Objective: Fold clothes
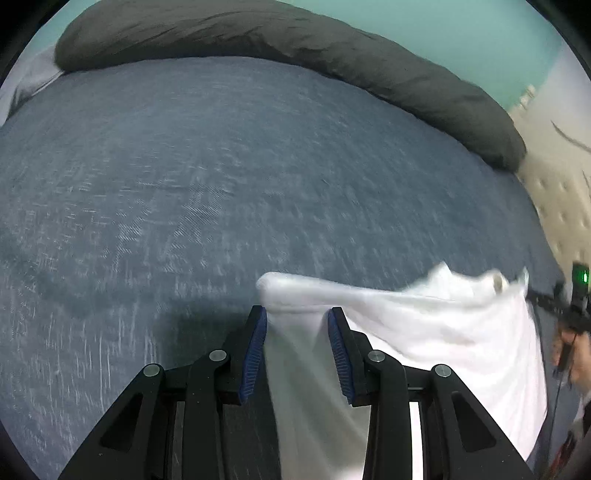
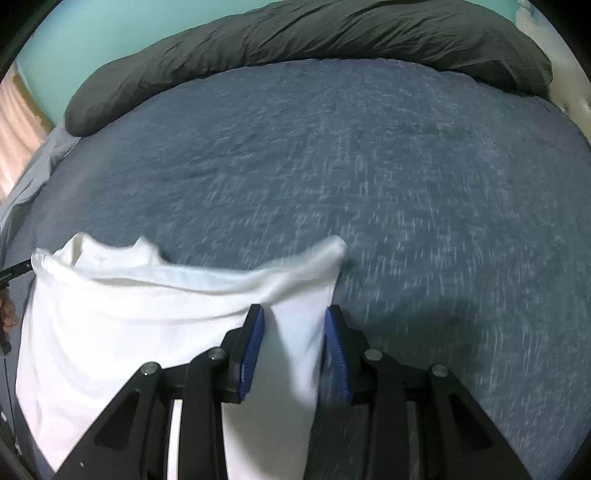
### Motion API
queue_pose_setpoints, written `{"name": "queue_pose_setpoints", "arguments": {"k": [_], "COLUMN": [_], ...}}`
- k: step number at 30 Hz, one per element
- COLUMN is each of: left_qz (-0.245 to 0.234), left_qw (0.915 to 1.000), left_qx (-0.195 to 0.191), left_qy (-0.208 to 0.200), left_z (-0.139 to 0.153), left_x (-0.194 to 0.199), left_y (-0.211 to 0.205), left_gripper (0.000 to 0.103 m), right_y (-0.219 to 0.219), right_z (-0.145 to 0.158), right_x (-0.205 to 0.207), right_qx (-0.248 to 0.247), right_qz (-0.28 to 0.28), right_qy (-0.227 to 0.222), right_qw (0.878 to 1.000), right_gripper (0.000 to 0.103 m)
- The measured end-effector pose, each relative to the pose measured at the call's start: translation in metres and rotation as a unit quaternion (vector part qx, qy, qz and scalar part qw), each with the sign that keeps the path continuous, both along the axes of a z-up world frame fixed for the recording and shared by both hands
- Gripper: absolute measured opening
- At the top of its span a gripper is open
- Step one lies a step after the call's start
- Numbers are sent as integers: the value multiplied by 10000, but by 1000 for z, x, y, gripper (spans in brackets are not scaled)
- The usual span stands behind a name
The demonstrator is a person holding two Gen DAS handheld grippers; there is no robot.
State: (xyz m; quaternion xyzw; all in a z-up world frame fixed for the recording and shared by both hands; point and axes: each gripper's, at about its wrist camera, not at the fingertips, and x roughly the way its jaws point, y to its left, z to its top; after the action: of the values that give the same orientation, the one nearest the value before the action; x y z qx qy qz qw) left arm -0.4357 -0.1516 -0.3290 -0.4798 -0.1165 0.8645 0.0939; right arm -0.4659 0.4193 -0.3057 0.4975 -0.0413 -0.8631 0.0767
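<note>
Left gripper (image 1: 297, 317): jaws standing apart, white garment (image 1: 424, 332) passing between the pads without being pinched; released.
Right gripper (image 2: 293, 317): likewise parted, cloth lying between the blue pads (image 2: 255, 339) but not clamped.
Garment position: lying and sagging at the near edge of the blue bedspread (image 1: 221, 166), in front of both tools.
Long axis: running side to side, one top corner at each gripper.
Nearer hand: neither; each is sitting at its own corner.
Background: dark duvet (image 2: 295, 33) lying along the far edge, well apart.
Judgement: re-gripping both corners is looking necessary before any fold.
</note>
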Motion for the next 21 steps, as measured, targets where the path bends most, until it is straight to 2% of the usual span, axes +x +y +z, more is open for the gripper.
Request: {"name": "queue_pose_setpoints", "arguments": {"k": [5, 8, 10, 13, 16, 19, 20, 21], "left_qz": [457, 435, 369, 306, 209, 33, -40, -80], "left_qw": [9987, 9983, 9984, 9979, 9968, 9973, 9977, 9978], "left_qx": [218, 370, 418, 565, 772, 721, 660, 653], "left_qy": [-81, -110, -84, -6, 61, 118, 130, 119], "left_z": [-5, -9, -10, -10, -10, -10, -10, -9], "left_x": [-19, -18, -16, -16, -17, -16, -13, -7], "left_y": [-20, -25, -26, -27, -23, -14, -11, -11], "left_gripper": [38, 39, 43, 49, 50, 48, 43, 29], "right_y": [16, 27, 34, 41, 38, 31, 28, 25], "right_z": [0, -3, -6, -4, -4, -2, -1, 0], "right_x": [-13, -16, -14, -8, -7, -8, -8, -8], "right_qx": [-214, -427, -390, -585, -582, -551, -534, -557], "right_qz": [-480, -651, -726, -753, -644, -513, -443, -352], "right_qy": [-28, -81, -148, -77, -80, -7, 42, 39], "right_qw": [9986, 9969, 9965, 9954, 9962, 9972, 9976, 9978], "right_gripper": [35, 35, 35, 35, 35, 33, 26, 15]}}
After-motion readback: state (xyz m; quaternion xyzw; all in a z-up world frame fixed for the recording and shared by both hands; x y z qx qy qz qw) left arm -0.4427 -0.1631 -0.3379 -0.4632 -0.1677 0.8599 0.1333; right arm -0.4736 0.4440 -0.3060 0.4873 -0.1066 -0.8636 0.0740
